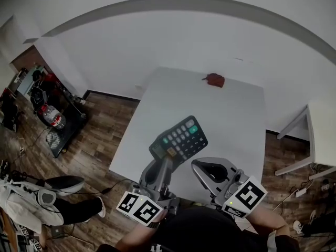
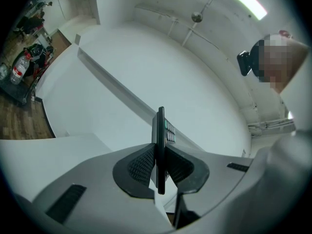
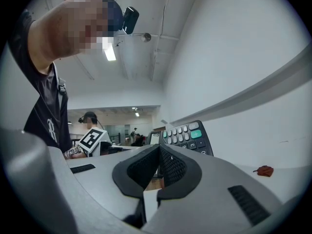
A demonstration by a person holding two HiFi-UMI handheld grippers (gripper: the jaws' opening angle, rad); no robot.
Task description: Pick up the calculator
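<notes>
Firmly, left gripper (image 1: 167,160) holds calculator (image 1: 181,138) (aloft).

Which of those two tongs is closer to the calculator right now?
Left. The left tongs are clamped on the calculator, holding it over the table. The right tongs sit closed and empty just beside it, not touching.

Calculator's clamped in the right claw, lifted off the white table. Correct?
Wrong claw. The calculator is clamped in the left claw, lifted off the white table. The left gripper view shows its edge pinched there; the right claw is shut, empty.
</notes>
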